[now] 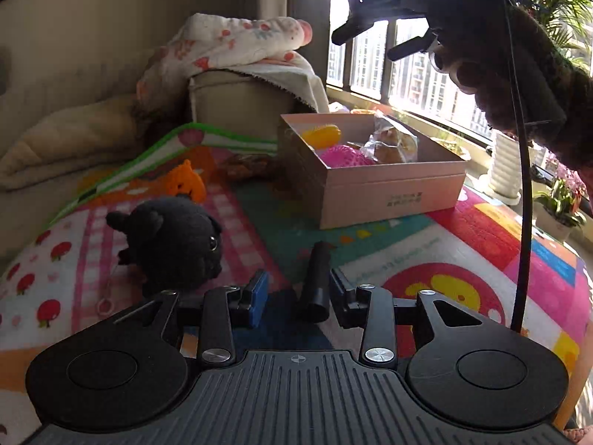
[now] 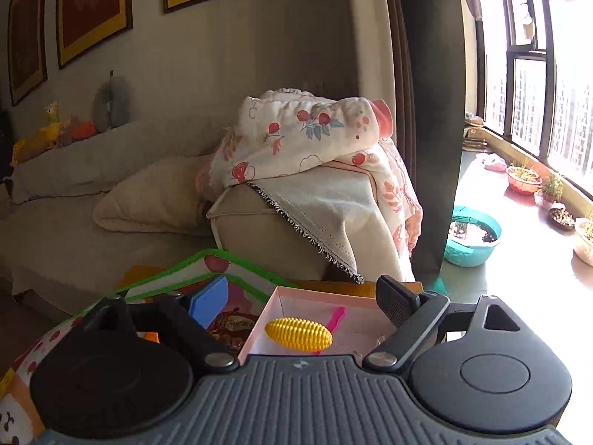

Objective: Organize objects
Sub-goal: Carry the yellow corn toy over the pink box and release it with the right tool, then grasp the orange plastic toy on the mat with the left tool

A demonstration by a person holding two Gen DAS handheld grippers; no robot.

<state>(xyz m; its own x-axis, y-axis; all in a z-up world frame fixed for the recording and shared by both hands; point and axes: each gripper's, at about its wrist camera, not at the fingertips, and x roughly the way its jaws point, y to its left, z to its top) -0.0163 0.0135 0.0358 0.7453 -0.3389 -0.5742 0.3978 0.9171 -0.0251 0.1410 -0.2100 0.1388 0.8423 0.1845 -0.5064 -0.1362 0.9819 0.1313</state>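
Pink box (image 1: 385,193) label unreadable; left gripper (image 1: 296,289) grasps black cylinder (image 1: 317,282); right gripper (image 2: 304,304) released.

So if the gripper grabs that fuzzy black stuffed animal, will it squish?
Probably. The fuzzy black stuffed animal looks soft and plush, so it would likely squash between the fingers. It seems light for its size. Its round body might roll or tip if nudged on the colourful play mat.
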